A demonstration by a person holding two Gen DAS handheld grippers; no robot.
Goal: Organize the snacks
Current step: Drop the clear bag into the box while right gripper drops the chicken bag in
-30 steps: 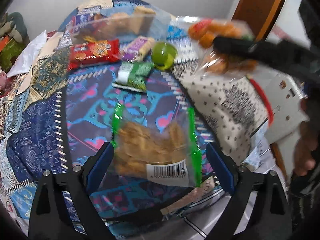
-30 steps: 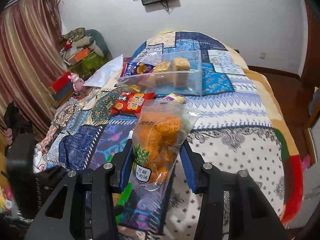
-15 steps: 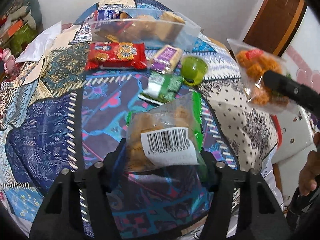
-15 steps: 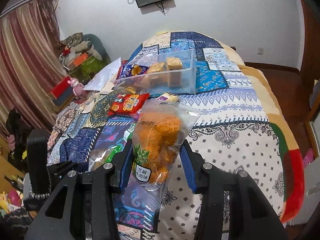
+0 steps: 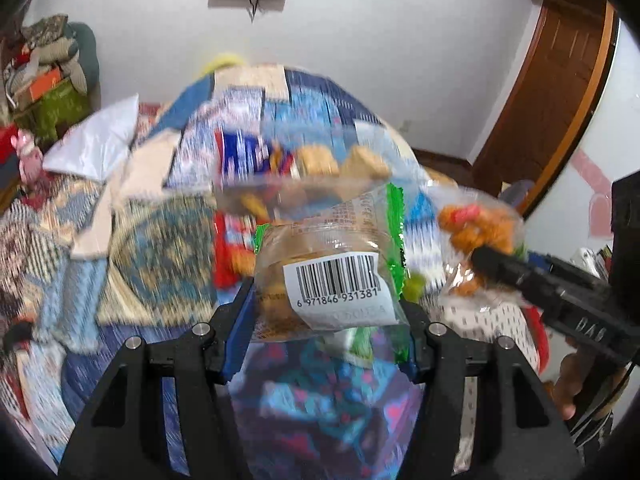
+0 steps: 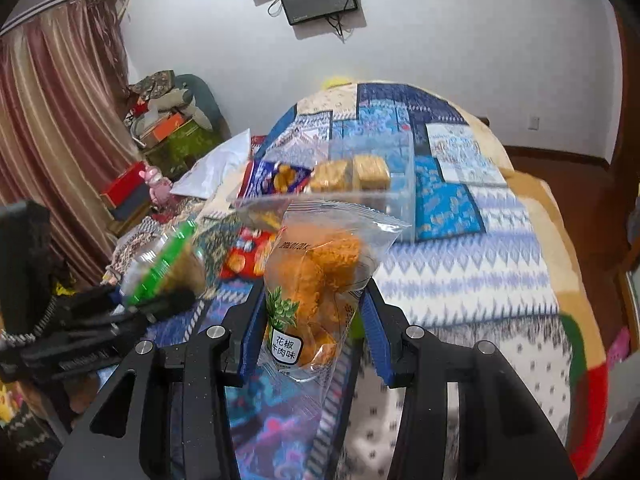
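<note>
left wrist view: i have the left gripper (image 5: 326, 312) clamped on the green-edged bag (image 5: 332, 272), a clear pouch of pale biscuits with a barcode label facing the lens. both blue pads press its lower sides, and the bag stands upright between them, lifted off the quilt (image 5: 160, 240). the landmark is the clear bin (image 5: 312, 172), which sits on the quilt beyond the bag and already holds blue and tan packets. the view is smeared, so i cannot read the loose snacks in front of the bin. to the right of the bin, the right gripper (image 5: 480, 258) appears from the side with the orange snack bag (image 5: 476, 224) in it.

right wrist view: the right gripper (image 6: 310, 320) is narrowed onto the orange snack bag (image 6: 316, 276); the pads pinch its lower part and the crimped top stands free, in line with the clear bin (image 6: 360, 192) behind it. the left gripper (image 6: 160, 300) shows to the left of the bin, nearer the lens, carrying the green-edged bag (image 6: 160, 260).

procedure, as i judge it: both bags go into the bin. i hold each grip firm, since thin film can slide between pads. i bring one bag over the bin's near wall at a time so the grippers do not meet. i lower until the bag is inside the walls, then let go. crushing the contents is the main risk.
</note>
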